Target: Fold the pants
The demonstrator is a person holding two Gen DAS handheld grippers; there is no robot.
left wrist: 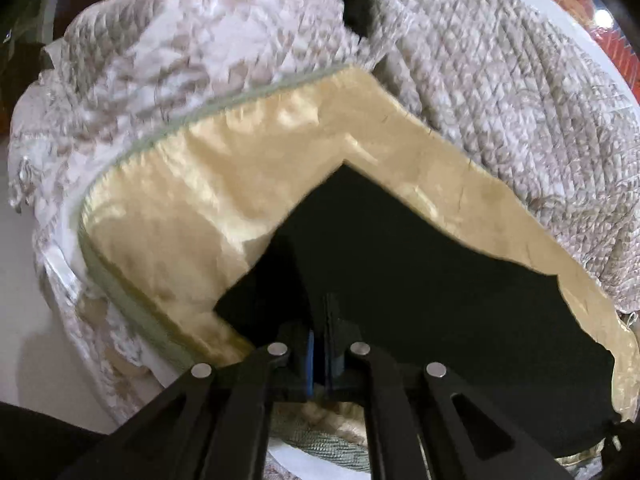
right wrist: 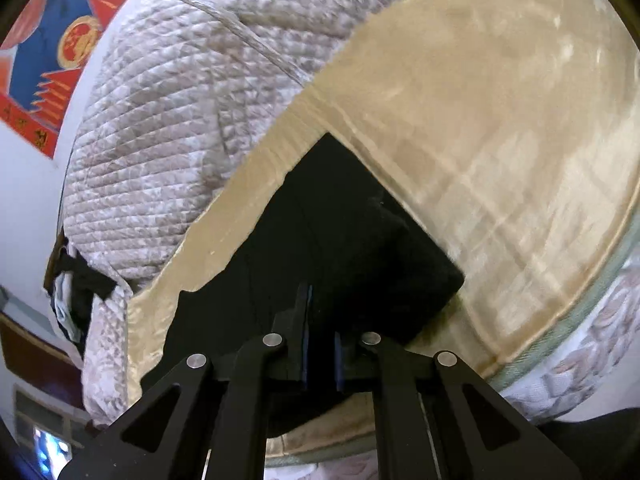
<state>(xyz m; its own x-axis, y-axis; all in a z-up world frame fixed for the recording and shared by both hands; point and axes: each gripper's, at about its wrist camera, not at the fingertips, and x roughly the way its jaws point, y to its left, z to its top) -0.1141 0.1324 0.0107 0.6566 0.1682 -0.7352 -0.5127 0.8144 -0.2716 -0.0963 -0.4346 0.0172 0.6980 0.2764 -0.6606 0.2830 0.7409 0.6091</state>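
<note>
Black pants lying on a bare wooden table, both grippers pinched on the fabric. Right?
Not a wooden table. The black pants lie on a shiny cream sheet over a bed, quilted blanket behind, as both wrist views show. The left gripper and right gripper do look pinched on the fabric.

You're in a home bedroom: a bed (left wrist: 208,184) with a satin sheet, a quilted bedspread (right wrist: 168,140) heaped behind, a red-and-blue poster (right wrist: 60,60) on the wall
</note>
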